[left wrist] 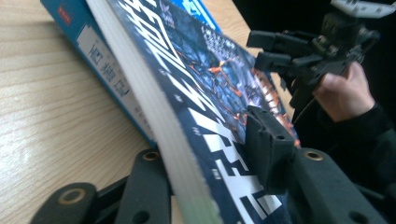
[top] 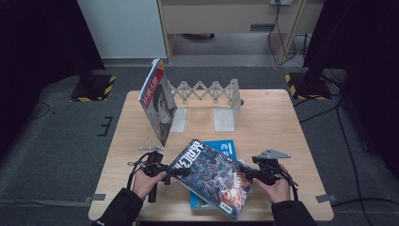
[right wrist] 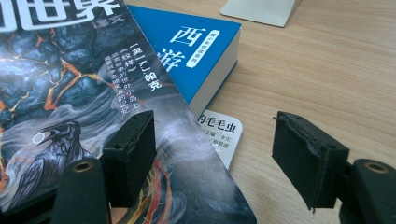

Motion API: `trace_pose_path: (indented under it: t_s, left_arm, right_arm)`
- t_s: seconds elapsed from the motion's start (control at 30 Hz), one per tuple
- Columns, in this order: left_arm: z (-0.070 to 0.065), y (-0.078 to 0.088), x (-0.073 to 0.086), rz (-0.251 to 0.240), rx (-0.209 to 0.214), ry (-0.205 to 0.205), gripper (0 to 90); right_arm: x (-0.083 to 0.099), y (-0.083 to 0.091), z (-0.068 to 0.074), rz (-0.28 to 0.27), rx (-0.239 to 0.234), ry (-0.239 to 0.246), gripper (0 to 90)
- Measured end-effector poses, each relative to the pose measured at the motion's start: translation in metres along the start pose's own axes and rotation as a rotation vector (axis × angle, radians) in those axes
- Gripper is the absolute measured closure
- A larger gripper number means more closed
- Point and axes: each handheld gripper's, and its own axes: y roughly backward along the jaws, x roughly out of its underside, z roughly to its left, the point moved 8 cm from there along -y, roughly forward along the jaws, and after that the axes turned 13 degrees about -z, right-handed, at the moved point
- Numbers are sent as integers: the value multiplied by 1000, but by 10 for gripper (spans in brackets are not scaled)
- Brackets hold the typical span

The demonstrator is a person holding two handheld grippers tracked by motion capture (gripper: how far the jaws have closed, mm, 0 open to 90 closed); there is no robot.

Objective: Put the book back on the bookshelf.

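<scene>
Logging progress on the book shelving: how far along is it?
Done: one red-topped magazine leans upright at the grey accordion book stand. In hand: the left gripper clamps the dark lava-cover book; the right gripper stands open beside it. Left: that book and the blue paperback under it.

The magazine (top: 211, 176) has a dark cover with orange cracks and white lettering. Under it lies a blue book (right wrist: 187, 51). The worktop (top: 268, 122) is pale wood.
</scene>
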Motion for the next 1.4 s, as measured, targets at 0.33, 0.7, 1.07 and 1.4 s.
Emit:
trace_pose_path:
  t_s: [0.33, 0.7, 1.07, 1.4]
  left_arm:
    - [-20, 7, -20, -29, -32, -15, 707]
    - [-35, 23, -51, -106, -35, 0, 782]
    - [-68, 35, -92, -176, -40, -58, 817]
    - [-89, 52, -129, -258, -95, -145, 818]
  right_arm:
    - [-3, 4, -8, -16, 24, -7, 316]
    - [-3, 12, -31, -34, 86, -25, 318]
    - [-3, 17, -45, -40, 127, -40, 322]
    - [-2, 19, -51, -39, 142, -46, 325]
